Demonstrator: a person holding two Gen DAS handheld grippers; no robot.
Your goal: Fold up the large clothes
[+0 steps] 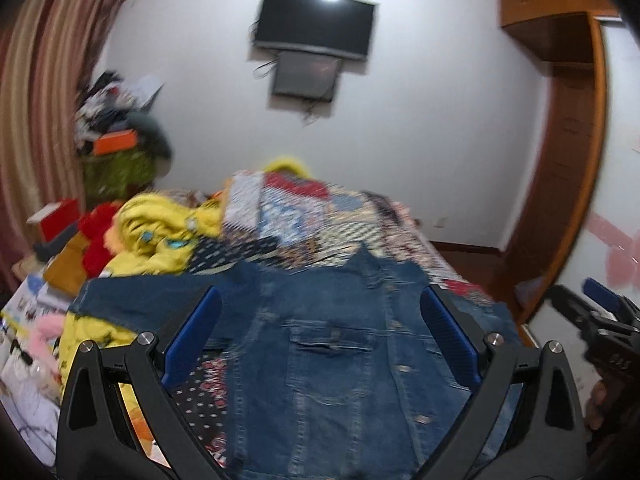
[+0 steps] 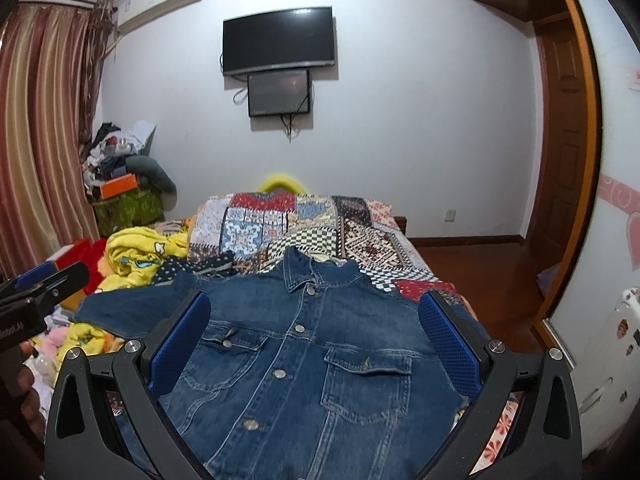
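A blue denim jacket (image 2: 304,360) lies front up on the bed, buttoned, collar pointing away, one sleeve stretched out to the left. My right gripper (image 2: 314,308) hovers over its chest, open, blue pads wide apart with nothing between them. In the blurred left wrist view the same denim jacket (image 1: 320,352) spreads below my left gripper (image 1: 320,300), which is also open and holds nothing. The right gripper (image 1: 600,312) shows at the right edge of that view. The left gripper (image 2: 40,292) shows at the left edge of the right wrist view.
A patchwork quilt (image 2: 304,224) covers the bed. Yellow printed clothes (image 2: 140,256) and red fabric (image 2: 90,258) are heaped to the left. A cluttered pile (image 2: 120,168) stands by the striped curtain (image 2: 40,140). A television (image 2: 278,40) hangs on the far wall; a wooden door frame (image 2: 568,160) lies right.
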